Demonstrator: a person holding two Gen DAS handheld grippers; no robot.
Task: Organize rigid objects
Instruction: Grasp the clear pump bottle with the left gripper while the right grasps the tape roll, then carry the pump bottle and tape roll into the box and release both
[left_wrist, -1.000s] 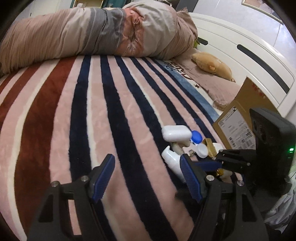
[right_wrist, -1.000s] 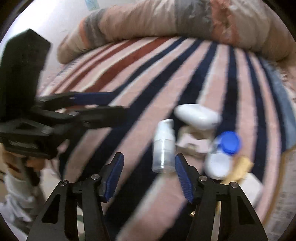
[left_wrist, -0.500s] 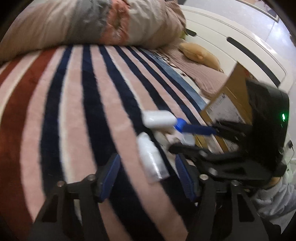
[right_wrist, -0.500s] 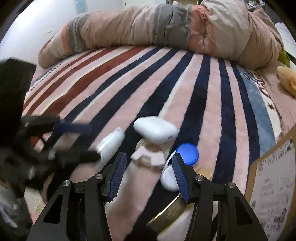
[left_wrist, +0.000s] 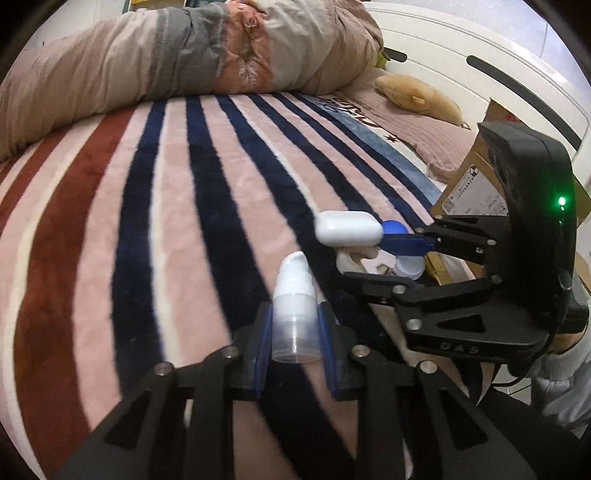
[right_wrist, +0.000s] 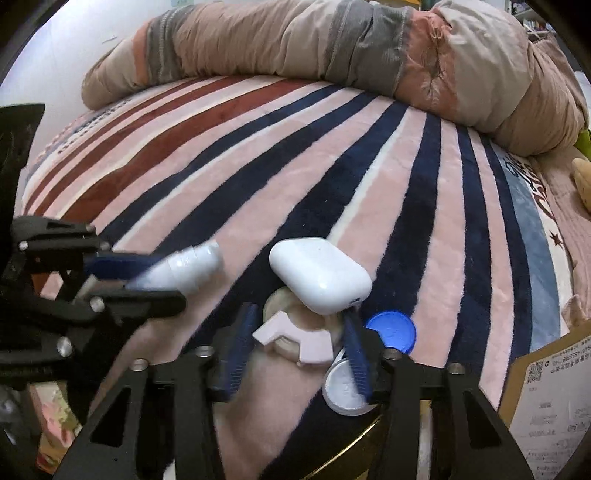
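My left gripper (left_wrist: 294, 341) is shut on a small white pump bottle (left_wrist: 294, 310), held just above the striped blanket; it also shows in the right wrist view (right_wrist: 184, 271). My right gripper (right_wrist: 297, 349) is open around a pale pink clip-like piece (right_wrist: 295, 341) on a cream round object. A white earbud case (right_wrist: 319, 275) lies just beyond it, also seen in the left wrist view (left_wrist: 348, 228). A blue-capped white container (right_wrist: 390, 330) lies at the right finger.
The striped blanket (left_wrist: 147, 221) covers the bed, with a rolled duvet (left_wrist: 184, 55) at the back. A cardboard box (right_wrist: 546, 398) stands at the right. A plush toy (left_wrist: 417, 96) lies near the white headboard (left_wrist: 480, 51).
My left gripper closed on the pump bottle and lifted it slightly. My right gripper moved forward over the pink piece, its fingers now on either side of it.
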